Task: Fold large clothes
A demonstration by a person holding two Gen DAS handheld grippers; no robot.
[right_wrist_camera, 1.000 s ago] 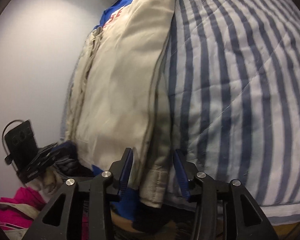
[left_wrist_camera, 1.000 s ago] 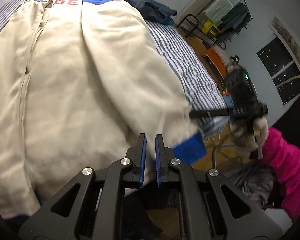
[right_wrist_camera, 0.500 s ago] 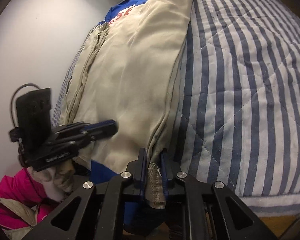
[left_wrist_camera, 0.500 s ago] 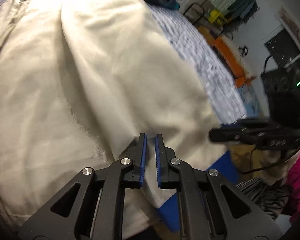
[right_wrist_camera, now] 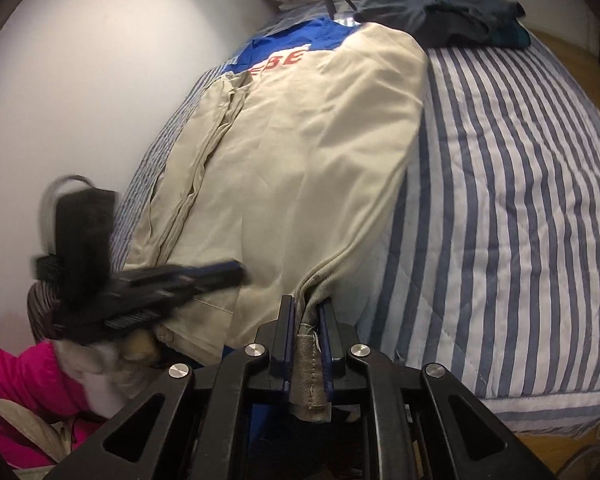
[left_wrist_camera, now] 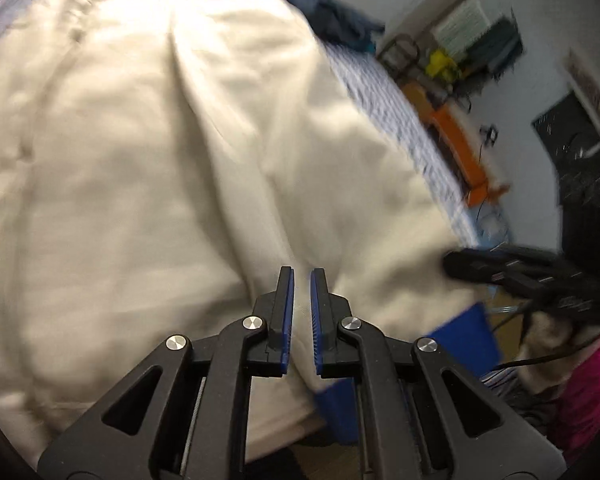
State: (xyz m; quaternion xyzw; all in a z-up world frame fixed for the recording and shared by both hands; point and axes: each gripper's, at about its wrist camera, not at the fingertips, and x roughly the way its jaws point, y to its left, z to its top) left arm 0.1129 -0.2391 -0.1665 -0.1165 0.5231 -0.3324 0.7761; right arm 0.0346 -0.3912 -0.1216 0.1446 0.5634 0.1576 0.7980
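Cream jacket (right_wrist_camera: 300, 160) with blue trim and red lettering lies lengthwise on the striped bedspread (right_wrist_camera: 520, 200), filling the centre of the right wrist view from the upper middle down to the lower middle; it fills most of the left wrist view, which is motion-blurred. Right gripper (right_wrist_camera: 307, 320): jaws nearly together, clamped on the grey-beige ribbed hem edge of the jacket, which stands up between the blue pads at bottom centre. Left gripper (left_wrist_camera: 301, 292): jaws drawn narrow, cream fabric lying in the slim gap between the pads at lower centre; the blur hides whether the pads actually press it. In the right wrist view the left gripper shows at lower left, its tips over the jacket's near corner. Dark clothes pile (right_wrist_camera: 440, 20) sits on the bed at upper right, past the jacket's far end. Pink garment (right_wrist_camera: 20, 380) at lower left, off the bed.
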